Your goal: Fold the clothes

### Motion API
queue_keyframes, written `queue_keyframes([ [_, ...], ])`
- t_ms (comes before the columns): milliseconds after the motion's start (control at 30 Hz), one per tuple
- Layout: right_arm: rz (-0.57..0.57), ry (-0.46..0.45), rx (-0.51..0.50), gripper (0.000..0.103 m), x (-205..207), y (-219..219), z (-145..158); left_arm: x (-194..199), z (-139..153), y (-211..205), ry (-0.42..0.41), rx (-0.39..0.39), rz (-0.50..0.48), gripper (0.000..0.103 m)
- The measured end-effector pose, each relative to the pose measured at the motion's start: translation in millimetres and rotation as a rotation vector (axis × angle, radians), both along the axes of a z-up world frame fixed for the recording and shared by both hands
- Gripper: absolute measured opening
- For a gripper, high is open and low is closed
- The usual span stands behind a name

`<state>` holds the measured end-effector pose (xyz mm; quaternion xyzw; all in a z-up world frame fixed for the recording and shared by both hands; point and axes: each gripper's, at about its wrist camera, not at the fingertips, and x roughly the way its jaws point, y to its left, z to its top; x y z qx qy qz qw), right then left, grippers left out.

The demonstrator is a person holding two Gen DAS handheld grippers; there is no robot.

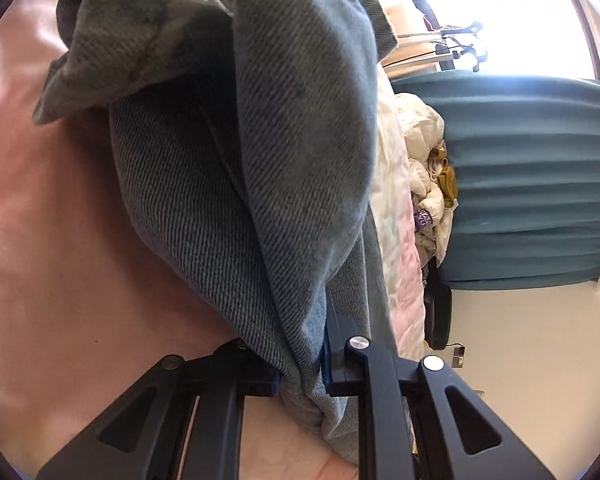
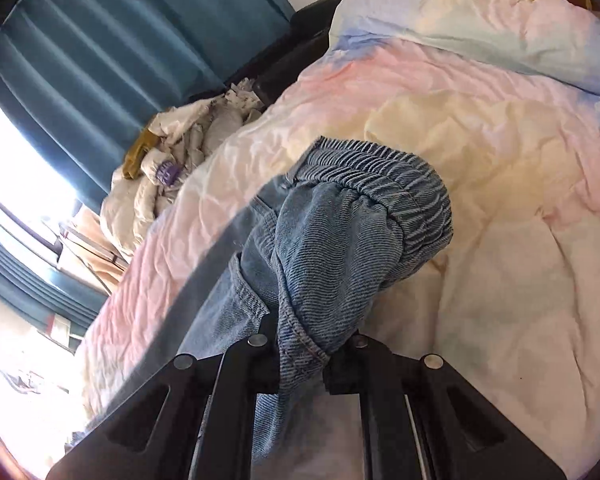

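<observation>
1. We see the left gripper (image 1: pixel 300 376) clamped narrow on a bunch of the faded blue denim jeans (image 1: pixel 260 184), which hang above the pastel pink and cream quilted bedspread (image 1: pixel 52 248)
2. The right gripper (image 2: pixel 300 356) pinches the same jeans (image 2: pixel 340 248) near a stitched seam; their ribbed elastic waistband (image 2: pixel 384 168) lies over the bedspread (image 2: pixel 480 160)
3. Beside the bed we note teal pleated curtains (image 2: pixel 100 60) and a crumpled white heap of laundry (image 2: pixel 188 148)

The jeans (image 2: pixel 340 240) are coarse matt twill denim (ribbed elastic waistband), the bedcover (image 2: pixel 480 160) smooth crinkled cloth.
</observation>
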<state>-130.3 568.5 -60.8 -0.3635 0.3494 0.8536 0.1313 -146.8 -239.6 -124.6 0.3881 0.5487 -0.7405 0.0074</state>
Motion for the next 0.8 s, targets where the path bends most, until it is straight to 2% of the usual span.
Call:
queue_keyframes([
  [100, -0.010, -0.063, -0.011, 0.010, 3, -3, -24, -5, 5, 10, -0.002, -0.081, 0.005, 0.016],
  [167, -0.016, -0.093, -0.051, 0.013, 6, 0, -36, -9, 15, 18, 0.011, -0.149, -0.002, 0.022],
  [233, -0.026, -0.106, -0.082, 0.017, 12, 2, -38, -13, 13, 20, 0.004, -0.139, -0.012, 0.029],
  [267, -0.037, -0.115, -0.083, 0.018, 16, 1, -36, -14, 9, 19, 0.004, -0.108, -0.008, 0.040],
  [333, -0.065, -0.126, -0.062, 0.018, 27, -2, -27, -12, 3, 14, 0.012, -0.043, 0.025, 0.048],
  [500, -0.097, -0.151, 0.141, 0.018, 45, -36, 9, 2, -6, -9, 0.027, 0.090, 0.167, 0.051],
  [600, -0.129, -0.108, 0.229, 0.018, 62, -56, 31, 10, -18, -22, 0.045, 0.188, 0.246, 0.051],
  [700, -0.208, -0.042, 0.277, 0.018, 76, -73, 51, -1, -25, -29, 0.068, 0.215, 0.215, 0.051],
  [800, -0.193, 0.008, 0.257, 0.018, 76, -93, 63, -8, -21, -33, 0.097, 0.194, 0.210, 0.051],
])
